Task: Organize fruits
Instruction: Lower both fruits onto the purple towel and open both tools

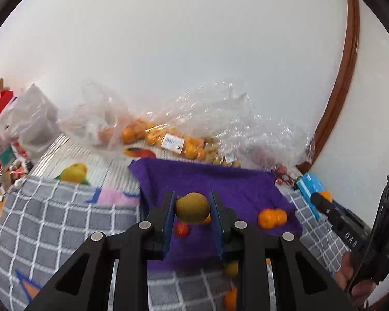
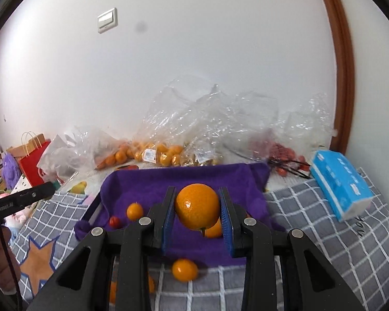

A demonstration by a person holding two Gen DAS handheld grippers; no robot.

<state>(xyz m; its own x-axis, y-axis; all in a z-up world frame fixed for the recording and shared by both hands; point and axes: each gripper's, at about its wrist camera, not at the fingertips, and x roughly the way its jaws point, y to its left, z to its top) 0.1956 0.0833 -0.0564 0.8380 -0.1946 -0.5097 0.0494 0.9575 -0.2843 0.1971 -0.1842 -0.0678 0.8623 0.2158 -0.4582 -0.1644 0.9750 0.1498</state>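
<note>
Between the left fingers: a brownish-green fruit (image 1: 192, 207), perhaps a pear, is pinched at its widest part and held in the air above the purple cloth (image 1: 220, 184).
Left gripper (image 1: 192, 208): clamped on that fruit, both blue pads touching its sides, likely so it cannot roll out.
Pear direction: a small stem nub sits at its upper left; the long axis seems to tilt slightly, top toward the left finger.
Right gripper (image 2: 197, 207): clamped on a large orange (image 2: 197, 206), also lifted clear of the cloth.
Orange direction: nearly round, so no clear long axis; a short stem points down at its underside.
Cloth: spread on a grey checked blanket (image 2: 324, 223), seemingly as the sorting spot.
Loose fruit: small oranges (image 1: 272, 217) and a red fruit (image 1: 181, 229) lie on the cloth; another small orange (image 2: 184, 269) sits just off its near edge.
Behind: clear plastic bags (image 2: 163, 153) of oranges along the wall.
Right side: a blue tissue pack (image 2: 342, 186) on the blanket.
</note>
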